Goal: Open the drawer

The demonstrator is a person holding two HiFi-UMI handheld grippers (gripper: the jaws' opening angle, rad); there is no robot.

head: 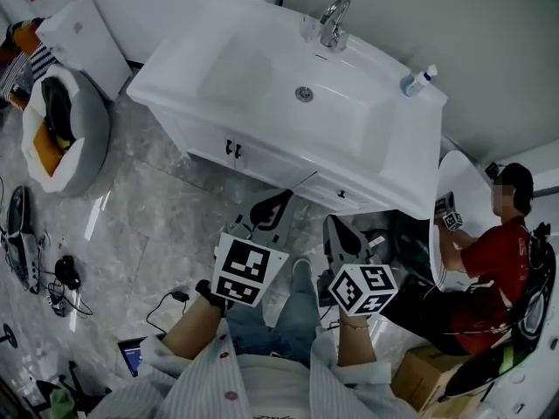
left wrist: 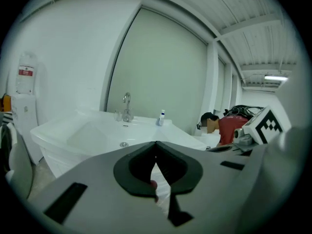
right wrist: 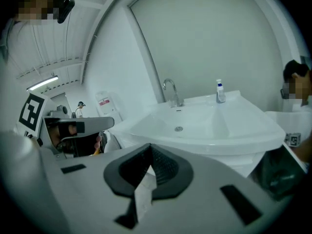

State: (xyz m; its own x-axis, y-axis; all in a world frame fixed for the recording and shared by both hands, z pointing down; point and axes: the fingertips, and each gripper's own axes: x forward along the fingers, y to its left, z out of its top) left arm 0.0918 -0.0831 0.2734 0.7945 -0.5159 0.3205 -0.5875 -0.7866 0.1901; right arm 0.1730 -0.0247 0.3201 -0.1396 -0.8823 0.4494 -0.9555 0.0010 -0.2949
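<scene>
A white vanity carries a sink basin with a chrome faucet. Small black handles sit on its front, and one more handle marks the drawer front lower right. Both grippers hover in front of the cabinet, short of it. My left gripper has its jaws together with nothing held; it faces the basin in the left gripper view. My right gripper is shut and empty too, looking at the basin and faucet.
A soap bottle stands on the basin's right corner. A person in a red shirt crouches at the right beside a white bowl-shaped fixture. A round grey cushion and cables lie on the tiled floor at left.
</scene>
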